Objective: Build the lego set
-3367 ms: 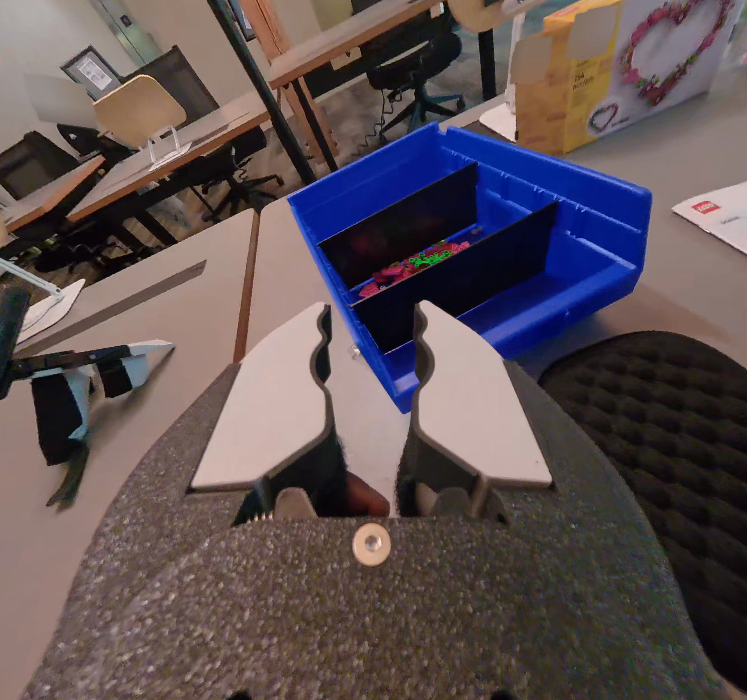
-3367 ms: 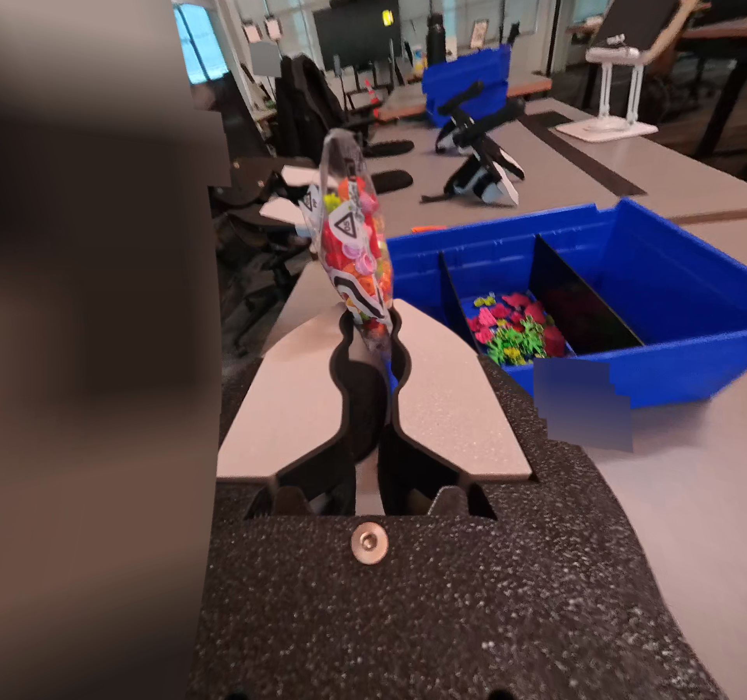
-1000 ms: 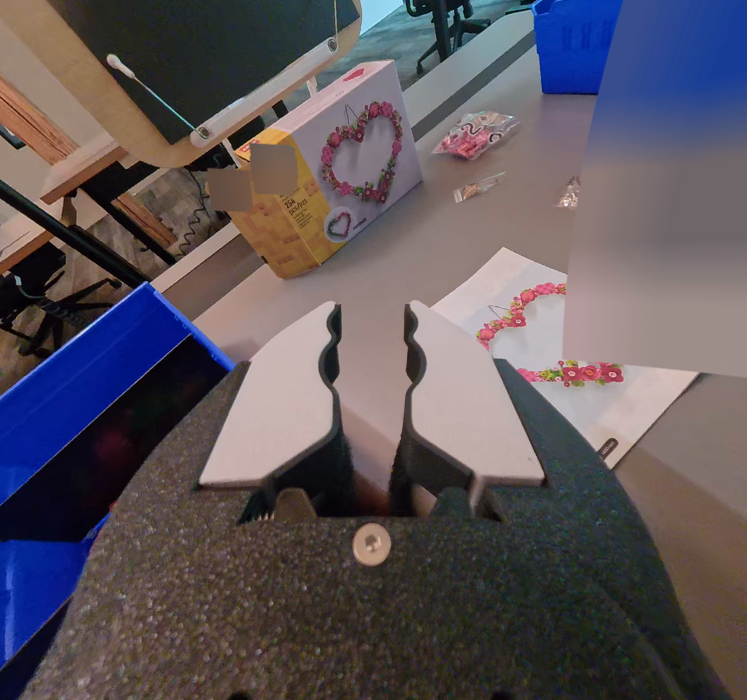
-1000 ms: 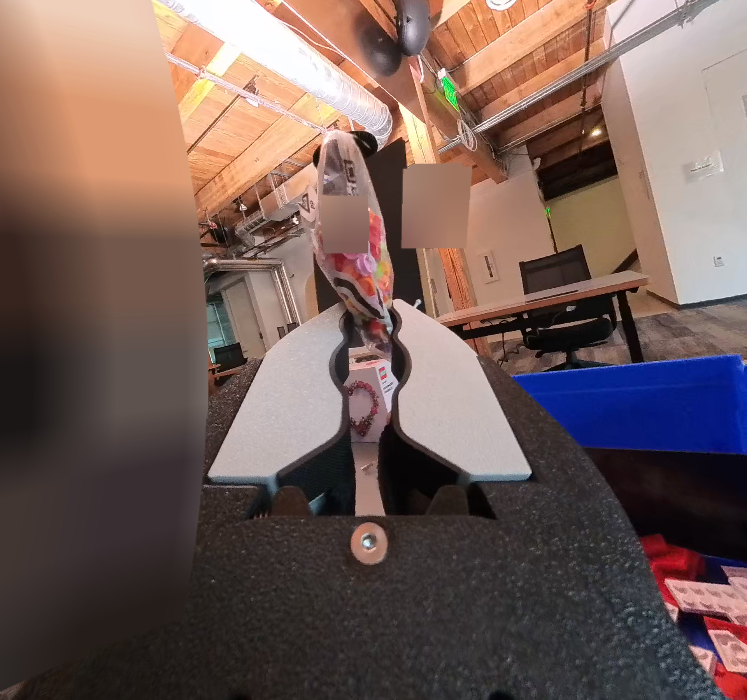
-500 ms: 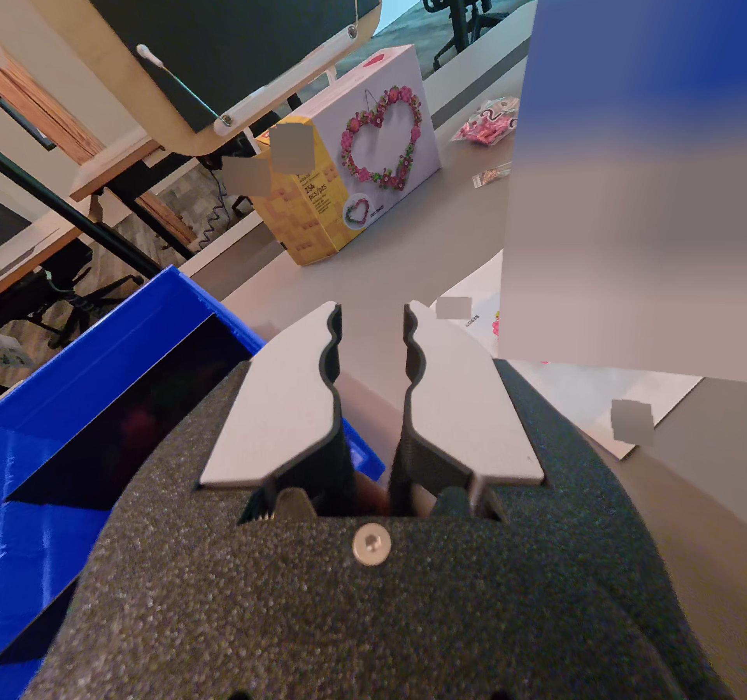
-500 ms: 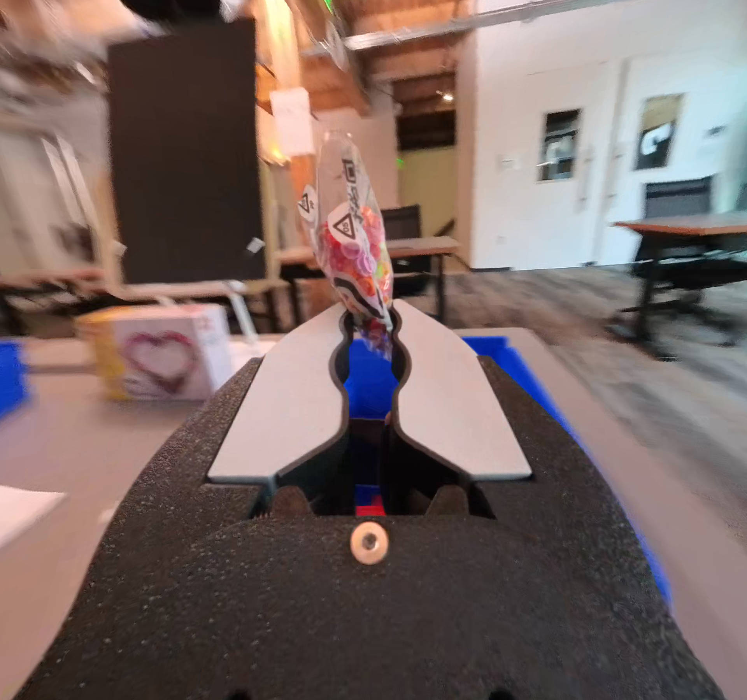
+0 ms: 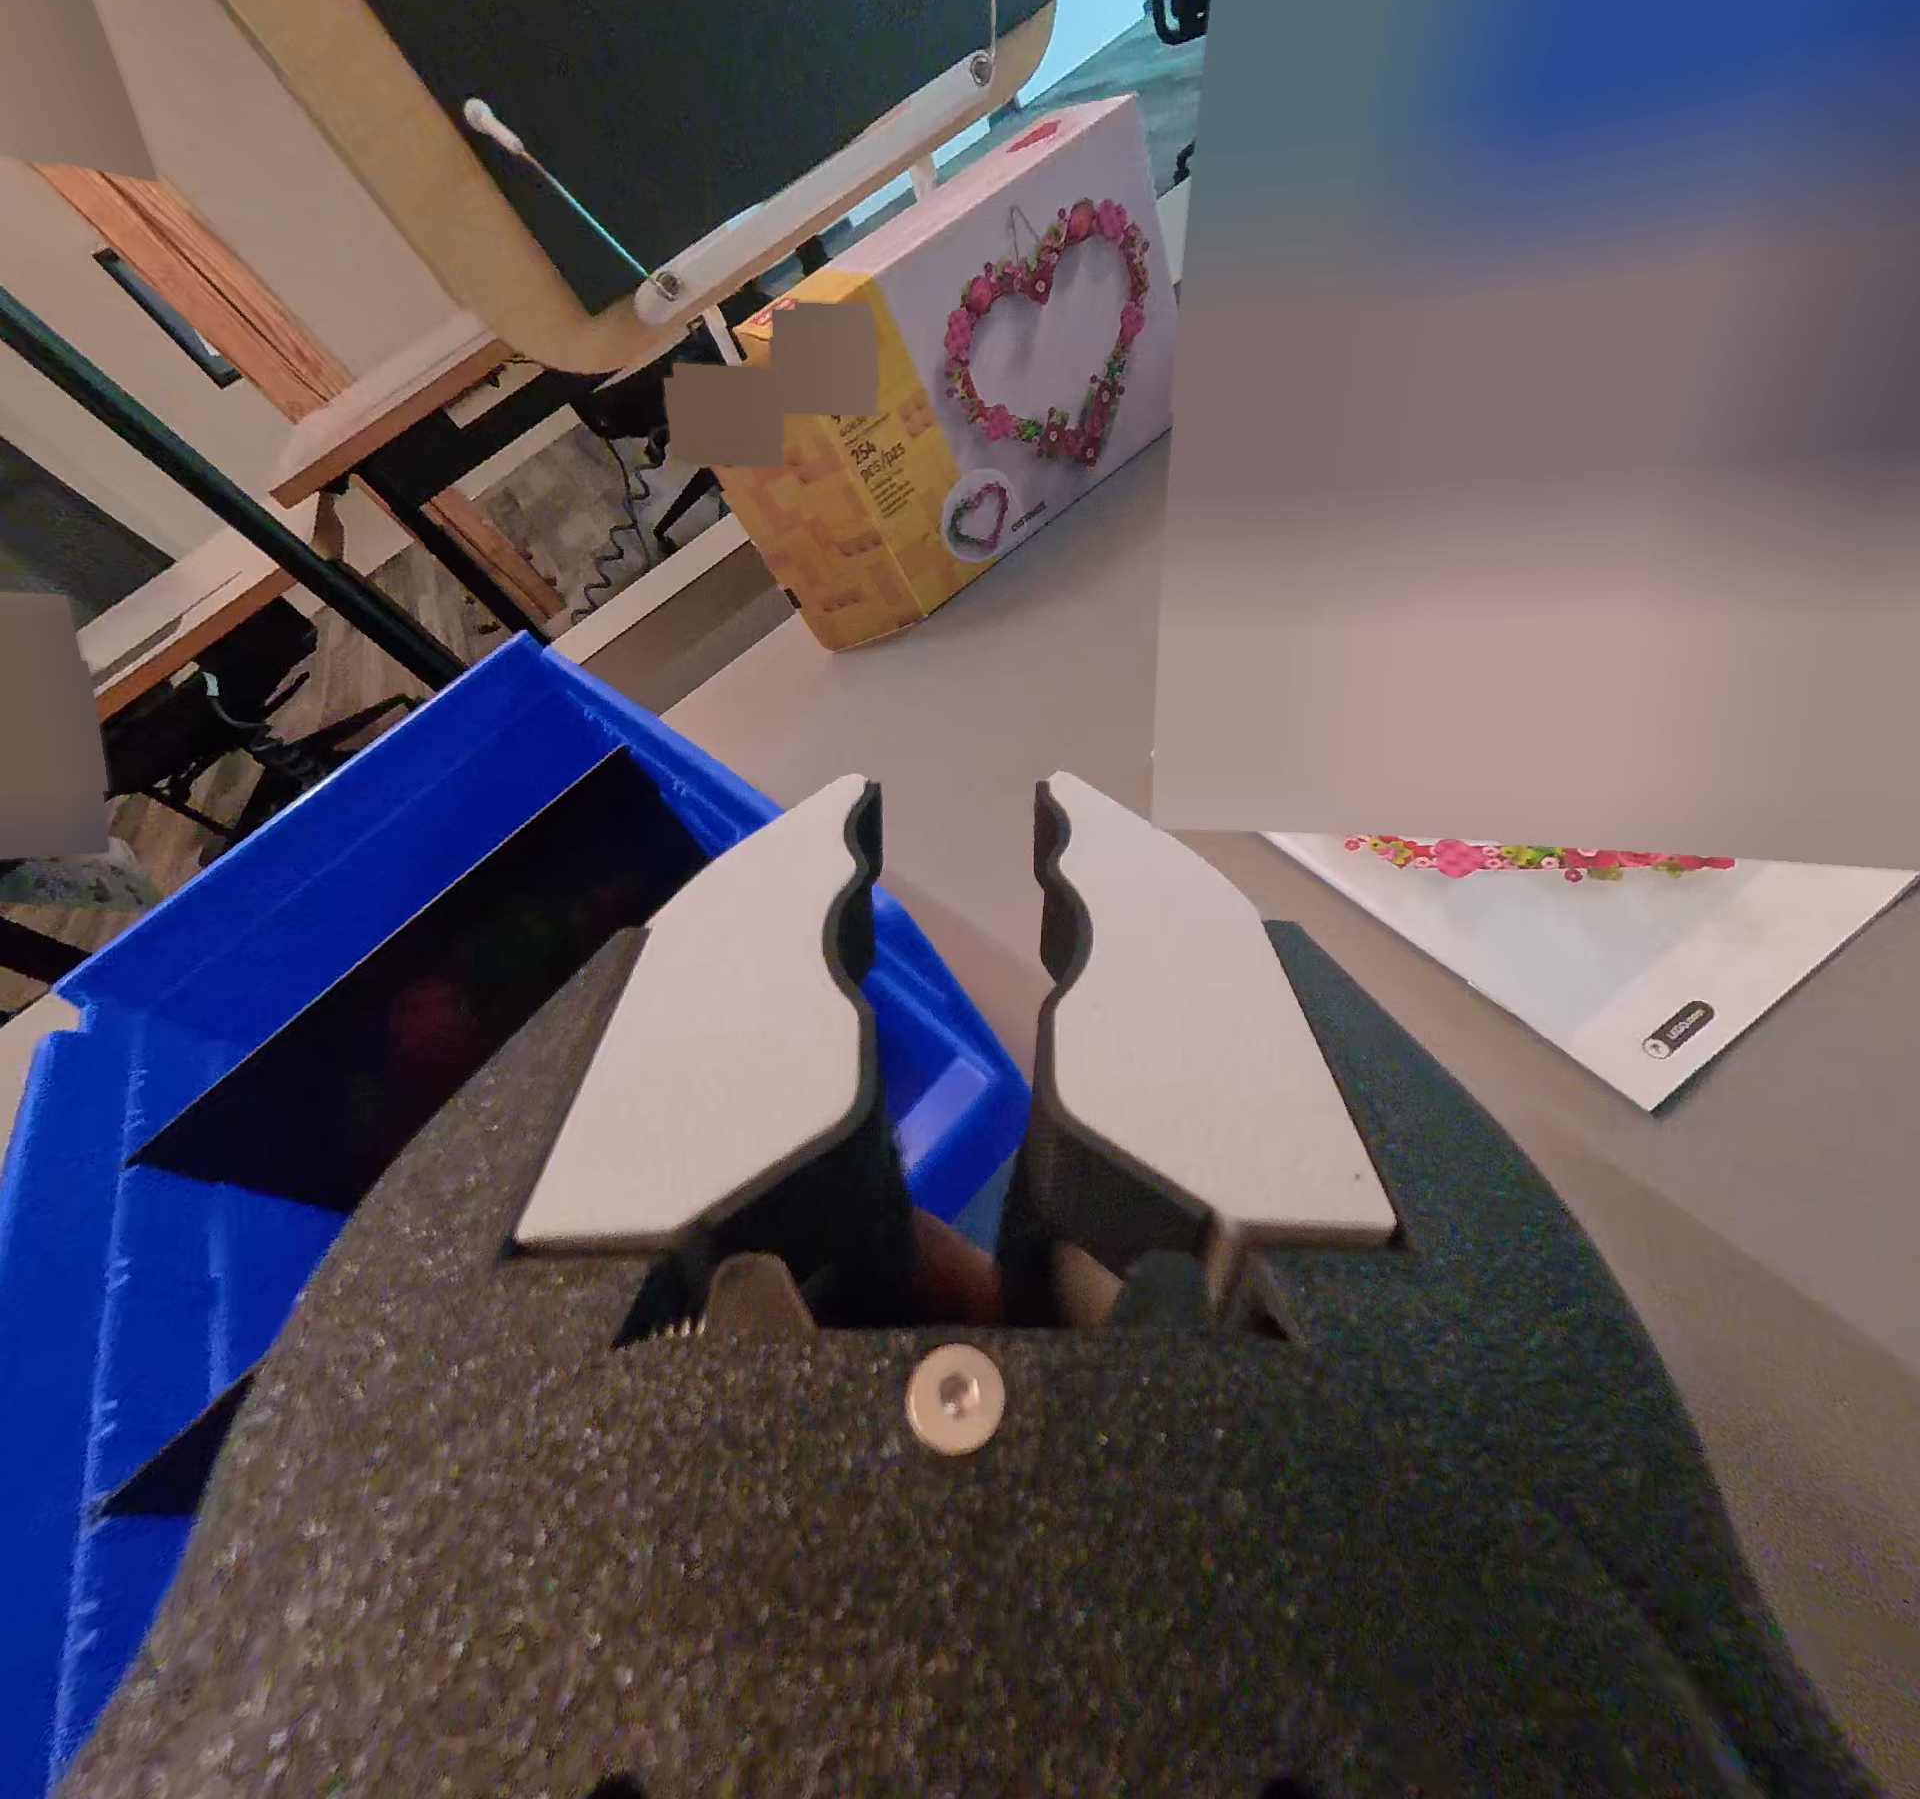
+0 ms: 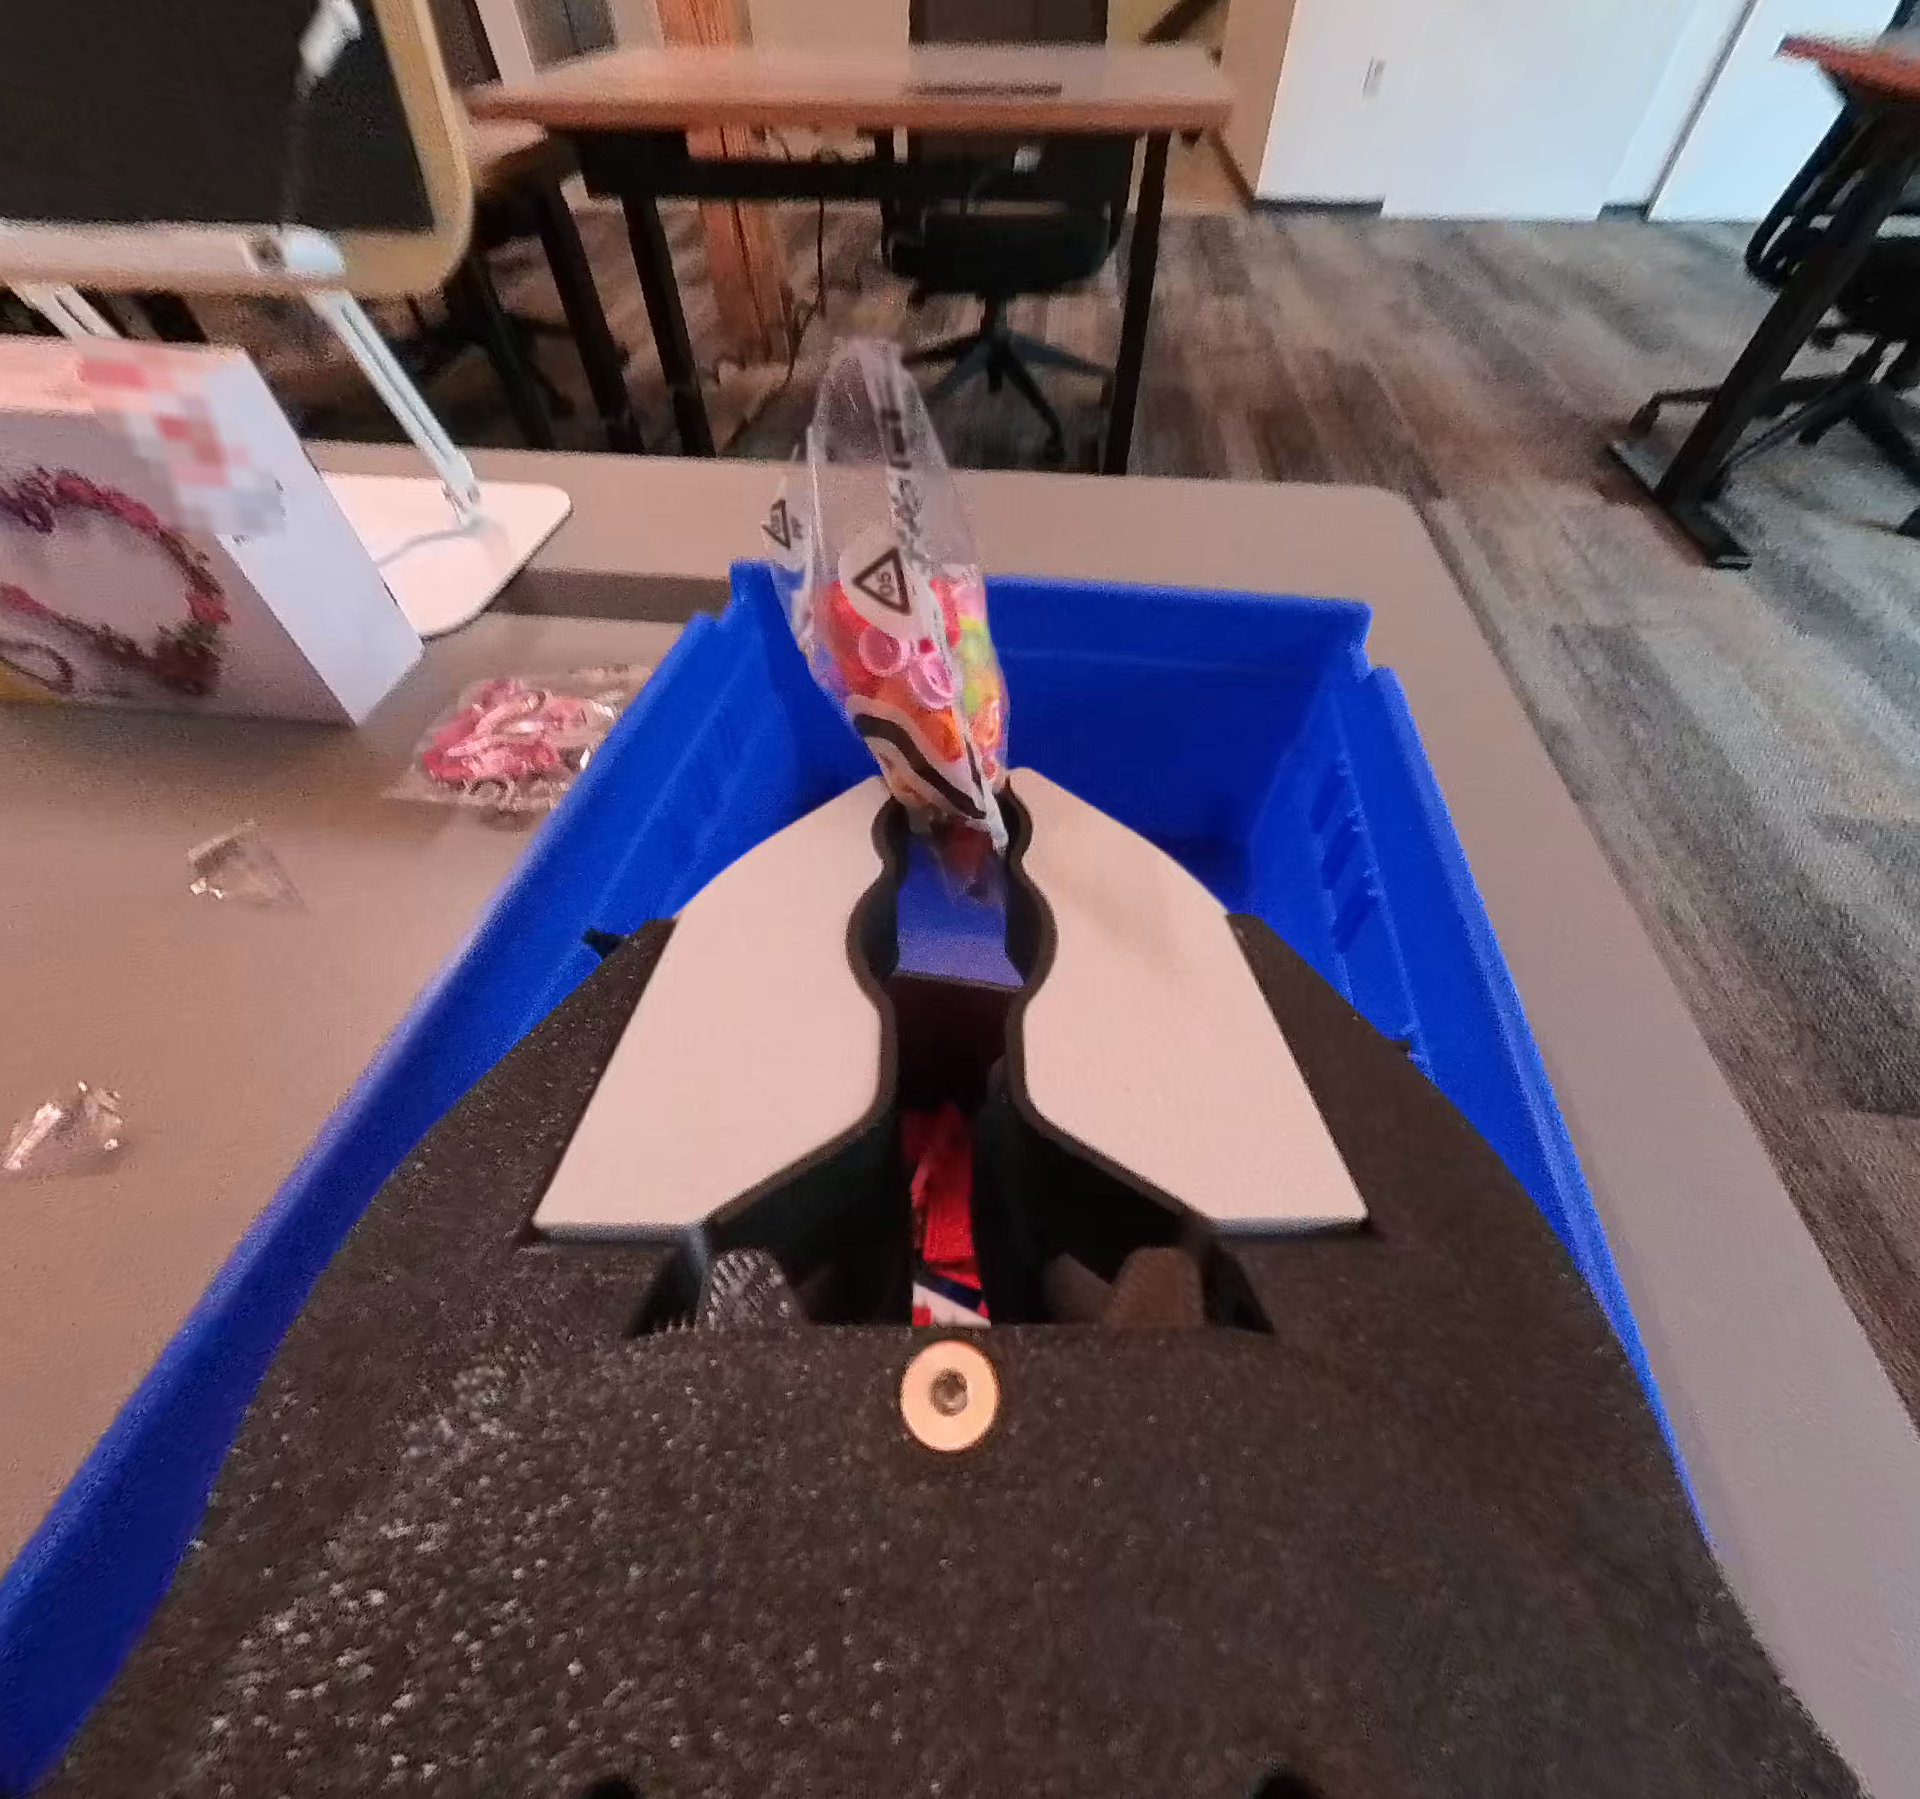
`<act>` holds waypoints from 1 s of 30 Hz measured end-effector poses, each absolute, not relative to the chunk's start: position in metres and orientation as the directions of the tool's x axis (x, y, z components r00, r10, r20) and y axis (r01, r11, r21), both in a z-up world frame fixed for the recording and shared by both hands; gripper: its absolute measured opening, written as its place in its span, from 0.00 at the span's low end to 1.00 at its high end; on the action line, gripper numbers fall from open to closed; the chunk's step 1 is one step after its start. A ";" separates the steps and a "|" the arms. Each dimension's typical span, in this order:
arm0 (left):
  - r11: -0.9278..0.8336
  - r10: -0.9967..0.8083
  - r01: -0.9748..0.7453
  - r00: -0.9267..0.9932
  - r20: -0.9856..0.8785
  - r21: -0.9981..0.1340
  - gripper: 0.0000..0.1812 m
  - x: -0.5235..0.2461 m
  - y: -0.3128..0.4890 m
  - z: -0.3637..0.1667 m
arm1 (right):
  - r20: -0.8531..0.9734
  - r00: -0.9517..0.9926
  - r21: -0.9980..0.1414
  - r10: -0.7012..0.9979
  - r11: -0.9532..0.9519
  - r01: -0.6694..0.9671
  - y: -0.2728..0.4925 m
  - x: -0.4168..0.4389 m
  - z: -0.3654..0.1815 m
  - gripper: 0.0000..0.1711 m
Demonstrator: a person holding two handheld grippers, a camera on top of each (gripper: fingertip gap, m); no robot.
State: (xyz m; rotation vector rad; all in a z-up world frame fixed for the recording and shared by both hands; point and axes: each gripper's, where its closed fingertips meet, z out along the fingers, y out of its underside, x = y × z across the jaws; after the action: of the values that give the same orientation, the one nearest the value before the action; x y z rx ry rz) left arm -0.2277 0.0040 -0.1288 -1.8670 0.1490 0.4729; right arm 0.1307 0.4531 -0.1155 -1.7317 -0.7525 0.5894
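My right gripper point(image 8: 951, 799) is shut on a clear bag of coloured lego pieces point(image 8: 909, 648) and holds it upright over a blue bin point(image 8: 1340, 793). My left gripper point(image 7: 956, 804) is open and empty, above the grey table beside another blue bin point(image 7: 312, 918). The lego set box point(image 7: 966, 378) with a pink heart wreath picture stands at the table's far edge; it also shows in the right wrist view point(image 8: 156, 544). The instruction booklet point(image 7: 1621, 949) lies flat to the right of my left gripper.
A bag of pink pieces point(image 8: 509, 736) and two small clear bags point(image 8: 239, 866) point(image 8: 62, 1126) lie on the table left of the bin. A monitor on a white stand point(image 8: 447, 523) is behind the box. Red packets lie inside the bin point(image 8: 945, 1219). Across from one pair of fingers to the other is roughly 60 cm.
My right gripper has tilted down from facing the ceiling and now holds the bag over the blue bin. My left gripper has shifted left, toward the other blue bin.
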 end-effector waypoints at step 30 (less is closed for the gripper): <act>-0.369 0.187 -0.360 0.874 -0.448 -0.857 0.14 -0.240 -0.014 -0.120 | 0.328 -0.108 -0.031 0.938 0.125 0.992 0.510 0.110 -0.196 0.09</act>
State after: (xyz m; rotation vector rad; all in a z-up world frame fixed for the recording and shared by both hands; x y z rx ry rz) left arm -0.2400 -0.0140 -0.1203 -1.8637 0.1286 0.5766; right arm 0.1104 0.5102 -0.1965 -1.8950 -2.1377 -0.2862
